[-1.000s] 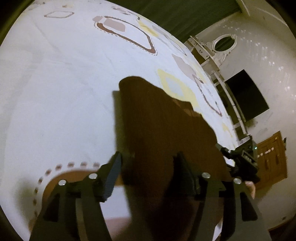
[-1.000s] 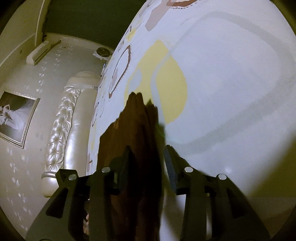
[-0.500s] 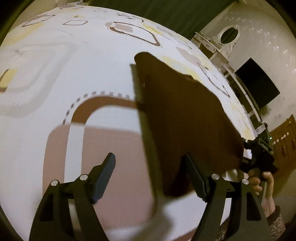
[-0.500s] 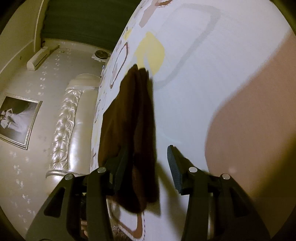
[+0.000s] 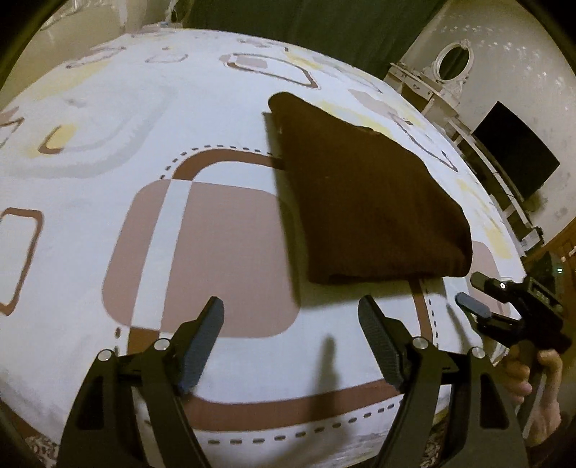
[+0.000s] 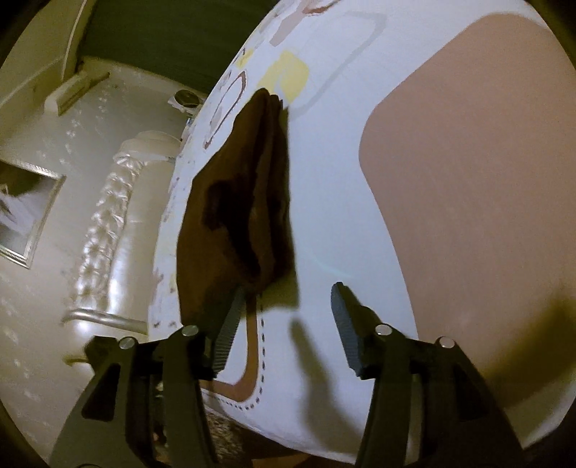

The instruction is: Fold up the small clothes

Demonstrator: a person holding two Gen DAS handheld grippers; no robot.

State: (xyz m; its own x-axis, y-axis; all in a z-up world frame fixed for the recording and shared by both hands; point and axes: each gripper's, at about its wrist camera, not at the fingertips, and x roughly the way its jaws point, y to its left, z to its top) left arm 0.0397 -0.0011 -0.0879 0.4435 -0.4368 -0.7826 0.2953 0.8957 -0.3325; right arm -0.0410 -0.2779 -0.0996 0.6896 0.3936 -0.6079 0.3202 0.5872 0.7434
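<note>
1. Folded dark brown garment (image 5: 363, 194) lying flat on the patterned bedsheet (image 5: 108, 118), from about 12 to 2 o'clock of the left wrist view; top corner pointing toward 12 o'clock, thick folded edge along its near side.
2. Left gripper (image 5: 291, 334) at 6 o'clock of its own view, jaws spread wide, nothing between them except bare sheet with a tan rounded block and a brown band.
3. Garment's near edge just beyond the left gripper's right-hand fingertip (image 5: 367, 309), apart from it, a strip of white sheet showing between.
4. Right gripper (image 6: 288, 309) at 6 o'clock of the right wrist view, jaws opening, only white sheet and shadow in the gap.
5. Same garment (image 6: 244, 201) seen edge-on there, layered folds visible, running from about 11 o'clock down toward the centre; its lower corner overlapping the tip of the left-hand finger (image 6: 230, 324) in the picture; contact there impossible to tell, but no pinch, the other finger standing well off at 4 o'clock of it.
6. Right gripper also visible at 3 to 4 o'clock of the left wrist view, near the bed's edge, gripped by a hand (image 5: 540, 381).
7. Beyond the bed: dark green curtain (image 5: 306, 25) at 12 o'clock, white dresser with oval mirror (image 5: 451, 61) at 1 o'clock, dark screen (image 5: 514, 147) at 2 o'clock.
8. In the right wrist view, tufted cream headboard (image 6: 108, 230) at 9 o'clock, framed picture (image 6: 25, 212) at the far left edge.
</note>
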